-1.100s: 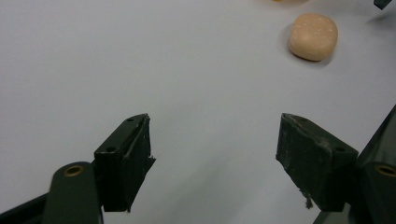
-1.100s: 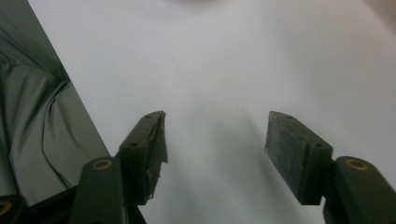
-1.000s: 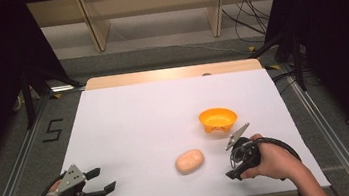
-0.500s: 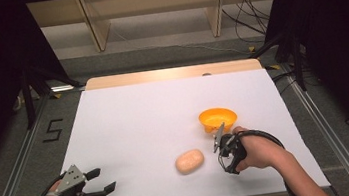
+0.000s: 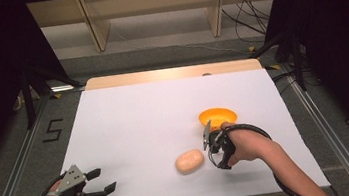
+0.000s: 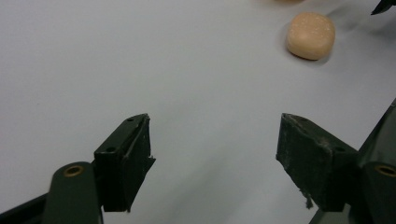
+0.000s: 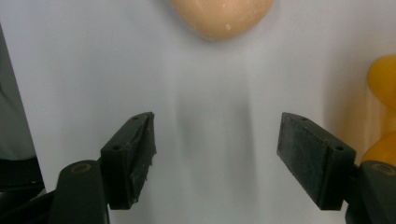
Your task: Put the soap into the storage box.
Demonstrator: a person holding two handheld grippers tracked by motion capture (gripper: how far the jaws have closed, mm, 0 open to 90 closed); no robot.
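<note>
Nearest the bottom edge of the high view, the left tool (image 5: 99,181) rests at the lower left of the white tabletop (image 5: 139,117), its jaws spread wide with nothing between them; it looks parked out of the way, well apart from the work. In the left gripper view the bare sheet lies between those jaws and the bread roll (image 6: 311,35) sits far off at the upper right. To the lower right of centre in the high view, the right tool (image 5: 210,145) points toward the bread roll (image 5: 189,161), which lies just beside it on the tabletop, apart from its jaws. Those jaws have just been opening and now stand wide with only bare tabletop between them; the right gripper view shows the roll (image 7: 221,16) straight ahead at the top edge, so the tool seems lined up for a grasp. Just behind the hand sits an orange bowl (image 5: 217,117), close enough to crowd the wrist, a likely place for the roll. Beyond the tabletop stand wooden shelf legs (image 5: 94,22) and loose cables (image 5: 246,18) on the floor.
</note>
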